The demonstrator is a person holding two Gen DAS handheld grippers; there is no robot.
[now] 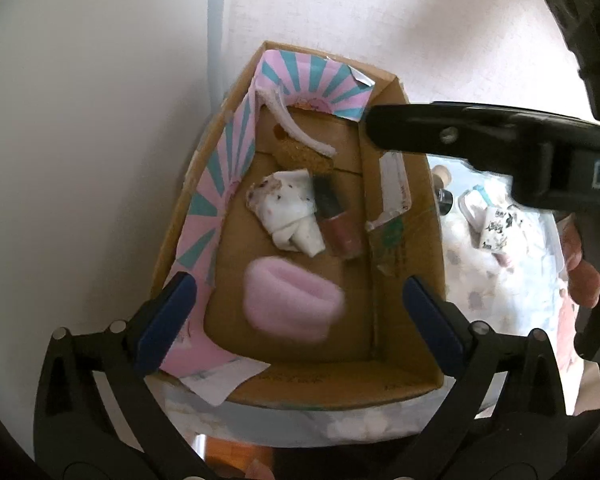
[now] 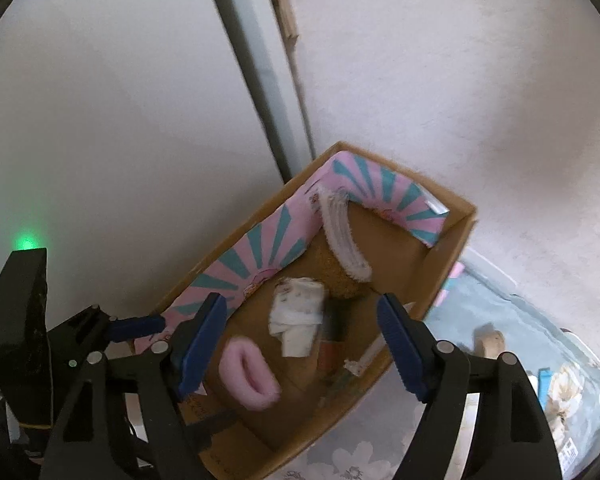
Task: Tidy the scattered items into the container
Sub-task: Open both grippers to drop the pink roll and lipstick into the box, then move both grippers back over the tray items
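Both grippers spread open and empty above cardboard box [image 1: 416, 216]: left gripper [image 1: 296, 316], right gripper [image 2: 300, 344]. Inside: pink foam roll [image 1: 292, 300] (blurred) near, folded white cloth [image 1: 288, 212] beside nail polish bottle [image 1: 338, 224], farther.

Sat against wall [image 1: 80, 120], cardboard box [image 1: 404, 390], on cloth [image 1: 480, 280]. Inside box, near front: foam piece [image 1: 292, 304]. Behind it, mid-floor: folded cloth bundle [image 1: 288, 212], w/ nail polish bottle [image 1: 336, 220] touching its right side. Further back: cork-like piece [image 1: 304, 156], partly under strip [image 1: 288, 124] leaning from back-left corner. Lined along left and back inner walls: printed paper [image 1: 224, 168]. Stuck on right inner wall: label [image 1: 396, 184]. Outside, right of box, on cloth: small items, too blurred to tell.
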